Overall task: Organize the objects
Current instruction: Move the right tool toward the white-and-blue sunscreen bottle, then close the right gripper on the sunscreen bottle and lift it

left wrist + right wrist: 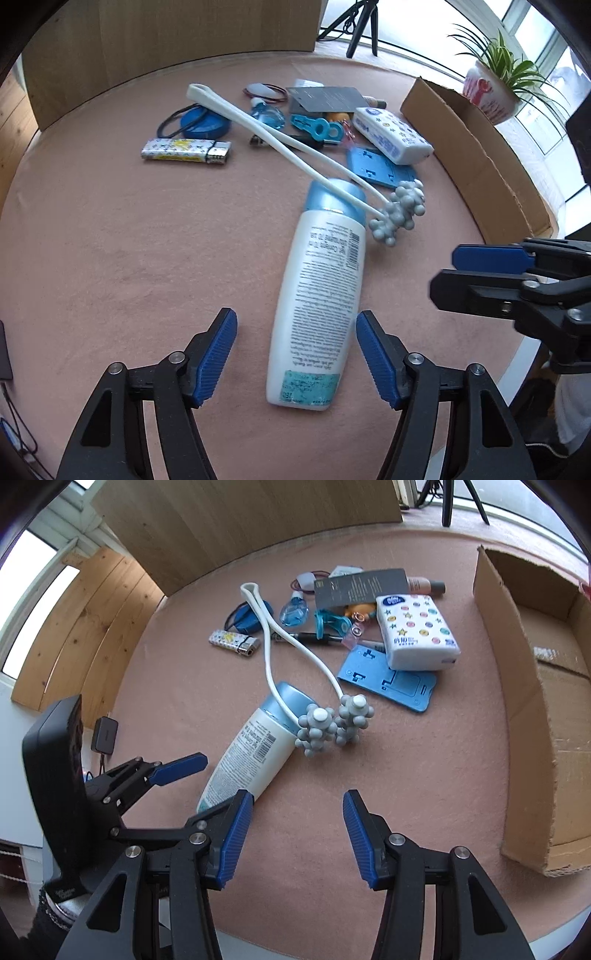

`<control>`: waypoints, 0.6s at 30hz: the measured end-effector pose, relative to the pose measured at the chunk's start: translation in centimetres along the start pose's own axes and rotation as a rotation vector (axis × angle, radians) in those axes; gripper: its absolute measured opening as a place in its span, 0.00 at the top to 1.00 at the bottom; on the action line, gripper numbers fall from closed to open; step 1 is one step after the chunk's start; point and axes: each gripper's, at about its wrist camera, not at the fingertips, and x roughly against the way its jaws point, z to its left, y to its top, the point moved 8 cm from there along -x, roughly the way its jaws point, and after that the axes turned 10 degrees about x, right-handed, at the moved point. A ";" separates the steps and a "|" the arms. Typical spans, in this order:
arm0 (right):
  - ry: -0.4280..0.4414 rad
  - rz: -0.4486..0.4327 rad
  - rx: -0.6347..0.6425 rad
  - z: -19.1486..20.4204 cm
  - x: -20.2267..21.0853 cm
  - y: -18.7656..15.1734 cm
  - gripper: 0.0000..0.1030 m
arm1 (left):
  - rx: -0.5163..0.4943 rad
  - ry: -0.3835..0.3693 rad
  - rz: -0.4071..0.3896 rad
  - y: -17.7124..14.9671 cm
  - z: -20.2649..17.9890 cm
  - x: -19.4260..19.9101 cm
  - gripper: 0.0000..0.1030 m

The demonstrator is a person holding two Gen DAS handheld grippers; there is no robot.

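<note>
Left wrist view: the left gripper (295,354) has its jaws spread wide around the base of the bottle (317,299) at frame centre, seemingly lined up to grasp it. The massager (291,155) leans across its cap.

Right wrist view: the right gripper (297,840) hangs open and empty at lower centre; the box (532,709) at right looks like the destination.

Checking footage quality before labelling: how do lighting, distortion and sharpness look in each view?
Left wrist view: windows blown out white behind the potted green plant, pink table edge bowed by the fisheye, label text on the white lotion bottle soft. Right wrist view: even daylight, faint shadows, brown cardboard box curved, corners vignetted black.
</note>
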 end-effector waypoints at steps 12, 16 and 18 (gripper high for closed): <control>0.027 0.016 -0.048 -1.0 -1.7 1.3 0.54 | -0.027 -0.154 0.049 -1.5 -4.1 -1.0 0.39; 0.026 0.025 -0.051 -1.4 -2.4 1.5 0.54 | -0.033 -0.089 0.014 -1.8 -4.2 -0.7 0.37; 0.032 0.032 -0.051 -1.5 -2.7 1.6 0.54 | 0.017 -0.088 0.016 -1.3 -3.3 -0.6 0.37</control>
